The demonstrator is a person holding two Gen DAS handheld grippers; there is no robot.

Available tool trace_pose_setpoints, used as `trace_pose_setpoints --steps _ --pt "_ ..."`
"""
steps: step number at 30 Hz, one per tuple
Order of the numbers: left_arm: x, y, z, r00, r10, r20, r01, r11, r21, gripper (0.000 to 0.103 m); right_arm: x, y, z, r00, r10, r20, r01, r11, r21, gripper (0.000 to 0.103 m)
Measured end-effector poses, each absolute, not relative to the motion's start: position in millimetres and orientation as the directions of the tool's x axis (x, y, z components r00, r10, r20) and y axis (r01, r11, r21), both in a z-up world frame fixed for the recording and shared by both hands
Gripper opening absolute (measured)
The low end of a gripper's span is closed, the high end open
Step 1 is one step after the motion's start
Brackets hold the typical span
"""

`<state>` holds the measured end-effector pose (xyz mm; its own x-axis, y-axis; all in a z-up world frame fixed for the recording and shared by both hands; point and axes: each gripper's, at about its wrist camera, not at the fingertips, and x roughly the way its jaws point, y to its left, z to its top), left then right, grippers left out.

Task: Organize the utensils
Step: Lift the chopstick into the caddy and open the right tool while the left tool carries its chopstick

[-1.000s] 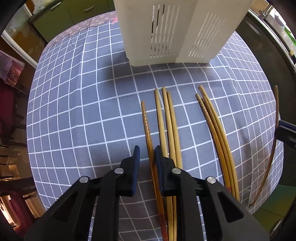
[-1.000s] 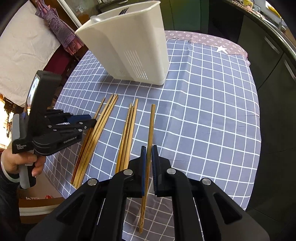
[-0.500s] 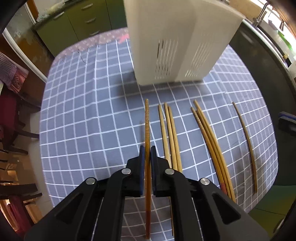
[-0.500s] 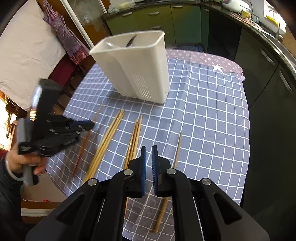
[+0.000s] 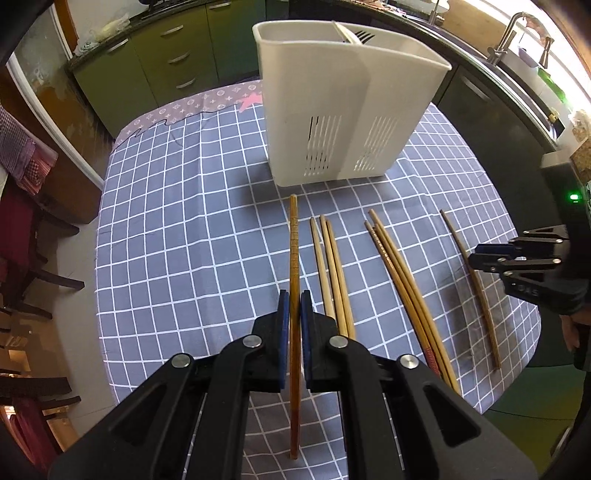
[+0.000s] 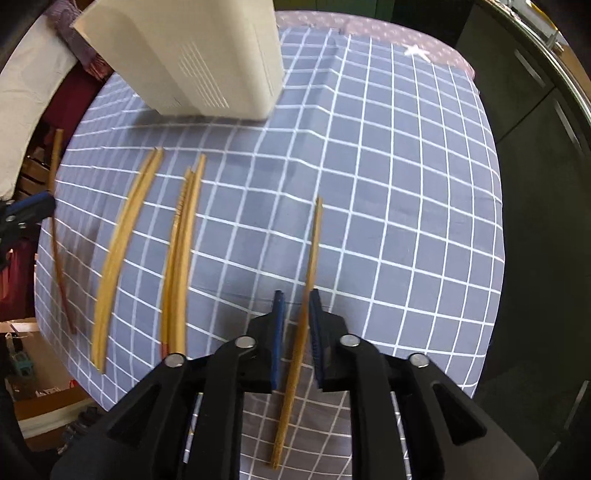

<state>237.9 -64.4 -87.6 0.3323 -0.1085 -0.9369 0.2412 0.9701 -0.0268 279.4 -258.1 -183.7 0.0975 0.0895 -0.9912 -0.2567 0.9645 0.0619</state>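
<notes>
In the right wrist view we see the white slotted plastic utensil holder (image 6: 207,62) cut off by the top edge, so its rim and contents are hidden. Motion blur smears the pale wooden chopsticks (image 6: 122,254) lying before that holder. In the left wrist view, dark fork tines (image 5: 364,36) peek above the holder's rim; the rest stays hidden inside.

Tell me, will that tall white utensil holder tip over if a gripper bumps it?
Possibly. The white holder stands tall on a narrower base, and looks like thin slotted plastic, so probably light. A knock near the rim might rock it; the checked tablecloth may grip its base.
</notes>
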Motion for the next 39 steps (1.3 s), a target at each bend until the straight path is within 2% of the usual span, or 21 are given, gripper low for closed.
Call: trace_pose_setpoints --steps 8,10,14,25,29,39 --pt "230 -59 -74 0.359 -0.12 -0.926 0.249 0.968 -0.029 0.006 282 -257 -196 0.072 0.044 -0.996 -0.256 0.966 0.025 0.016" --pt "227 -58 -70 0.369 -0.119 -0.922 0.25 0.968 -0.024 0.006 281 -255 -196 0.074 0.042 -0.996 -0.265 0.964 0.021 0.008" --pt "222 -55 -64 0.389 -0.121 -0.913 0.254 0.967 -0.02 0.006 277 -248 -192 0.099 0.06 -0.993 -0.266 0.963 0.031 0.007" --pt "212 -49 -51 0.419 -0.138 -0.897 0.261 0.965 -0.026 0.006 243 -263 -89 0.353 0.244 -0.903 -0.292 0.946 0.142 0.007" --pt "210 -47 -45 0.433 -0.14 -0.89 0.262 0.965 -0.024 0.006 229 -261 -65 0.419 0.27 -0.867 -0.306 0.941 0.145 0.007" --pt "203 -45 -32 0.474 -0.141 -0.869 0.266 0.964 -0.012 0.006 224 -264 -53 0.457 0.285 -0.843 -0.324 0.936 0.141 0.007"
